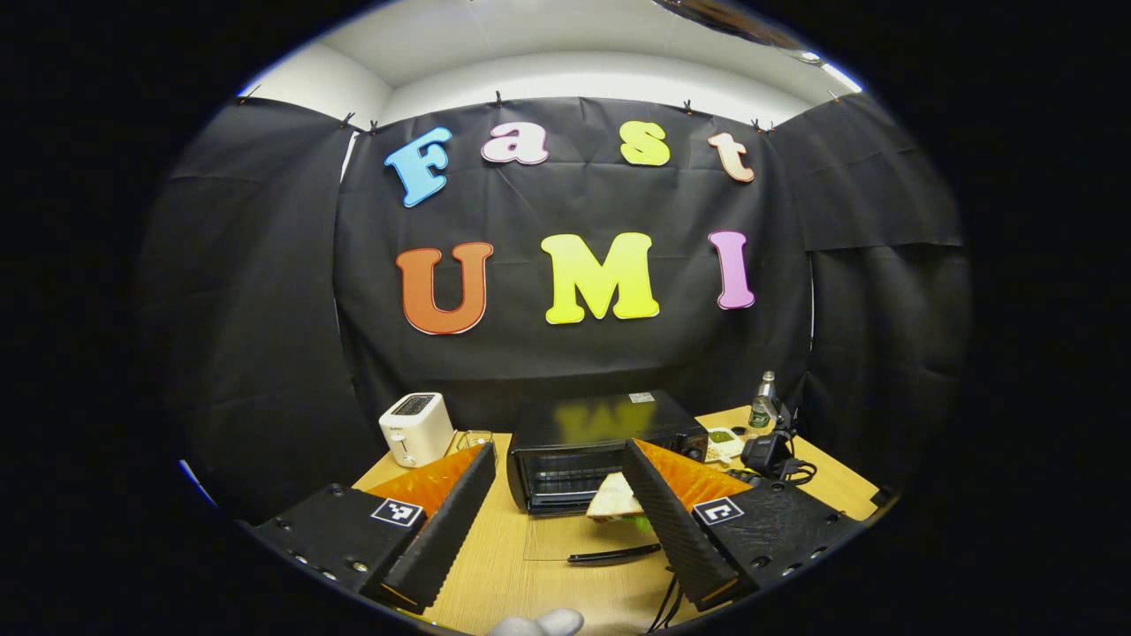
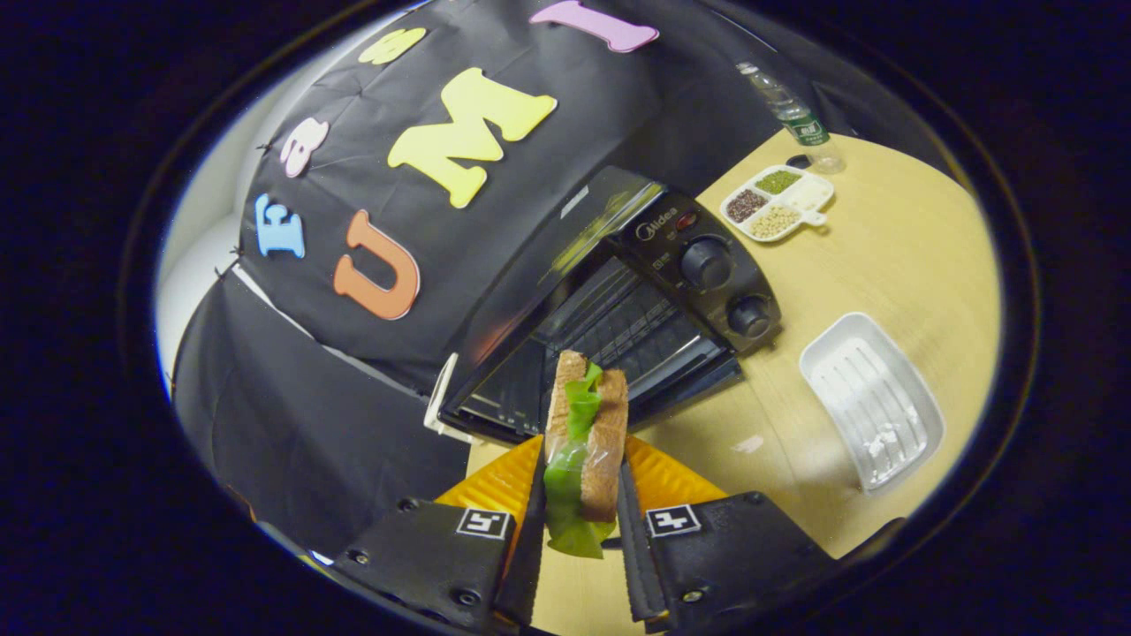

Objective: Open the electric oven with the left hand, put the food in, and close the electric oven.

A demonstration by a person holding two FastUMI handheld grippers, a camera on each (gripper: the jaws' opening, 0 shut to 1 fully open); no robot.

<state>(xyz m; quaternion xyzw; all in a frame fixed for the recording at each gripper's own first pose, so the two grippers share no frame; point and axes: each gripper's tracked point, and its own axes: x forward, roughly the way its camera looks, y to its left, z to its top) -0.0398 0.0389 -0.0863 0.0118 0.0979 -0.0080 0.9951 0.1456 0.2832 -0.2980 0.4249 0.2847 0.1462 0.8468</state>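
Nearest in the right gripper view, the right gripper (image 2: 580, 495) has its jaws closed onto a sandwich (image 2: 585, 442), one finger against each bread face, green leaf hanging out below. The sandwich is carried on edge, in my judgement so that it can enter the cavity without dragging on the rack. It hangs in front of the electric oven (image 2: 618, 309), apart from it.

In the left gripper view, the left gripper (image 1: 557, 503) has its jaws spread wide with nothing between them. It sits back from the oven mouth, apparently leaving the approach free for the other hand. The oven door (image 1: 592, 539) lies folded down flat over the tabletop (image 1: 495, 565), handle toward the camera, so the opening step appears done.

Beyond, the oven's wire rack is bare; insertion and closing remain outstanding.

Farther off on the tabletop stand a white tray (image 2: 870, 397), a divided dish of grains (image 2: 778, 203), a bottle (image 2: 795, 115) and a white toaster (image 1: 415, 428).
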